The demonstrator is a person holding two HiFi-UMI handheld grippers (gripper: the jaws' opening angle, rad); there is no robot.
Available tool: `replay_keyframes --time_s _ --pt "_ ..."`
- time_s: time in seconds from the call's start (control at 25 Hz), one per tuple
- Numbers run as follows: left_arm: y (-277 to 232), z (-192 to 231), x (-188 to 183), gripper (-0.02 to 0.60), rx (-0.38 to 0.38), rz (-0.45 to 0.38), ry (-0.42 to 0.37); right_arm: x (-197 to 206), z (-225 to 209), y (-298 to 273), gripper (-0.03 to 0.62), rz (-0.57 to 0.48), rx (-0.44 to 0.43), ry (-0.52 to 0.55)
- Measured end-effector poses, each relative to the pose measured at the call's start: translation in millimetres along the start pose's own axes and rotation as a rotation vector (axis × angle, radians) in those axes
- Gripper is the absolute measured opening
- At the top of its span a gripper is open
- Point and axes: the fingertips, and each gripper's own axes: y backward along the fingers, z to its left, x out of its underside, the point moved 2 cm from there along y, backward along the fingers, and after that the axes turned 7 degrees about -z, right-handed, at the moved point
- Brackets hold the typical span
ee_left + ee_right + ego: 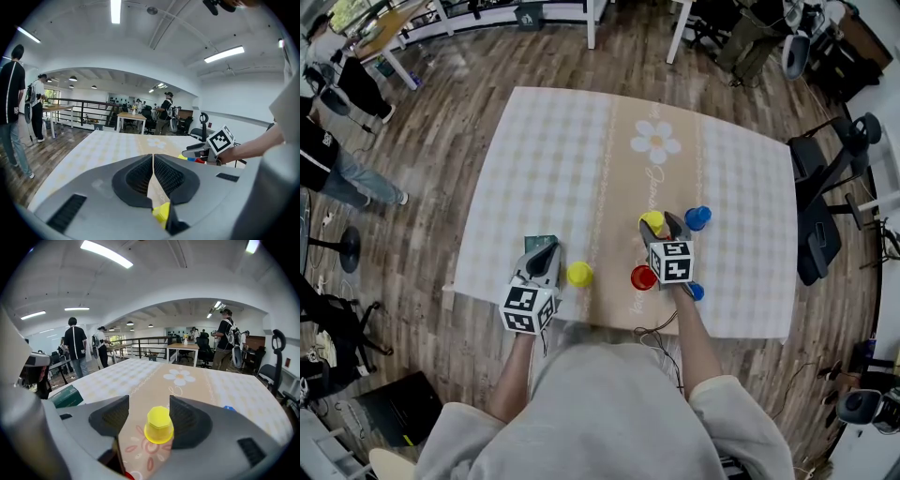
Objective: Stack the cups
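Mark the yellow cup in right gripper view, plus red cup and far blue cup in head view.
yellow cup (159, 417), right gripper view, on its flat top.
red cup (643, 277), head view, middle of its top.
far blue cup (698, 217), head view, middle of its top.

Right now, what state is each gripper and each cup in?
left gripper: jaws shut, empty.
right gripper: jaws apart, around a cup.
yellow cup between those jaws: upside down, unstacked.
second yellow cup: alone beside the left gripper, unstacked.
red cup: alone, unstacked.
far blue cup: alone, unstacked.
near blue cup: partly hidden behind the right gripper.
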Motion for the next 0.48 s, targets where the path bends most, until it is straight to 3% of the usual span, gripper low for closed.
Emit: replay_keyframes --time_s 0.48 --pt "-1 6 4 0.02 -0.017 0.009 0.011 20 -11 -25 0.267 0.111 0.041 -0.009"
